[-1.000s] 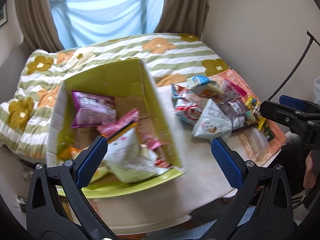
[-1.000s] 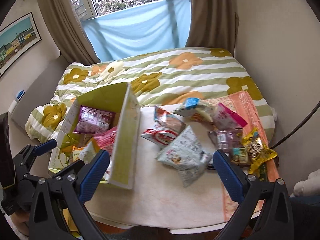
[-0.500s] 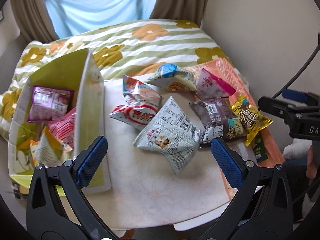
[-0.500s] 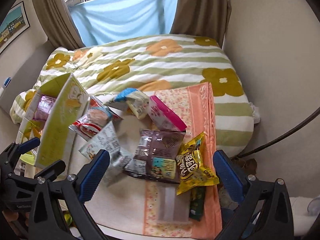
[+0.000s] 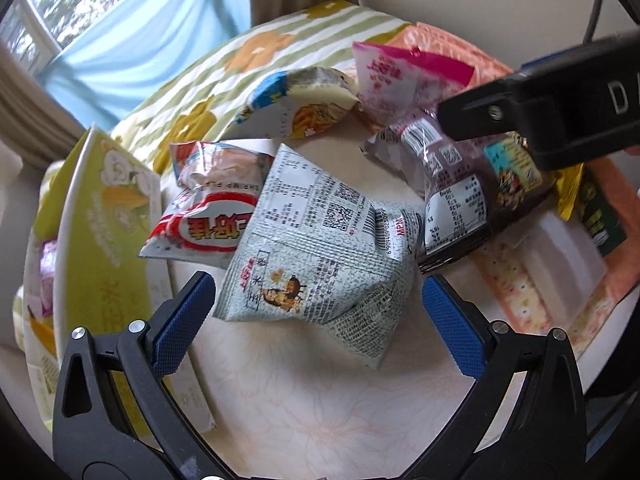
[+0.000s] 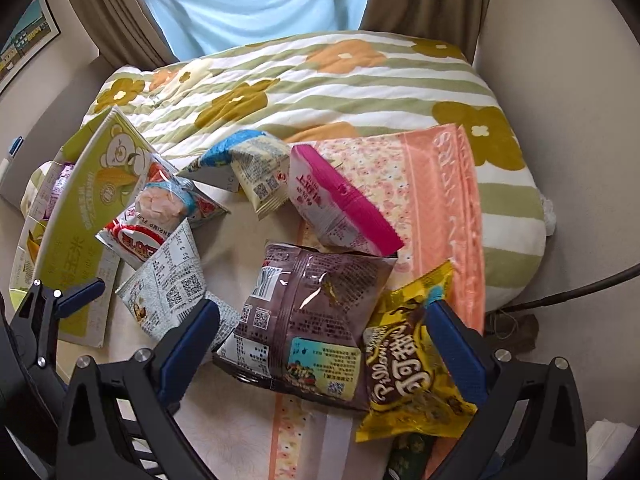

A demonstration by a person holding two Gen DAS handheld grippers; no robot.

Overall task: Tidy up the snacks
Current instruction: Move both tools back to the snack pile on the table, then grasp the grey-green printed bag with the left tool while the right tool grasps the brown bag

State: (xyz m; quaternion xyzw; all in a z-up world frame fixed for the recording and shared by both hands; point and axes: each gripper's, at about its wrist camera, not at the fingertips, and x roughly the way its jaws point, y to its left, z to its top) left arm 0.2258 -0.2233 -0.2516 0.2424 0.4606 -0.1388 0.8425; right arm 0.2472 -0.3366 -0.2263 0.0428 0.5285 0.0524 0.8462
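My left gripper (image 5: 316,316) is open, its blue pads on either side of a grey-white snack bag (image 5: 320,256) lying on the white table (image 5: 304,408). My right gripper (image 6: 320,344) is open, low over a brown snack bag (image 6: 308,320) and a yellow bag (image 6: 408,364). A red-and-white shrimp bag (image 5: 212,208), a blue-topped bag (image 5: 296,100) and a pink bag (image 6: 340,208) lie behind. The green snack box (image 6: 80,216) stands at the left with bags inside.
A bed with a green-striped flowered quilt (image 6: 320,80) lies beyond the table. An orange patterned cloth (image 6: 432,200) covers the table's right side. A dark green packet (image 5: 600,216) lies at the right edge. A black cable (image 6: 580,288) runs along the right wall.
Both grippers have swung right, away from the box, and dropped closer to the loose bags. The left now frames the grey-white bag, the right the brown and yellow bags.
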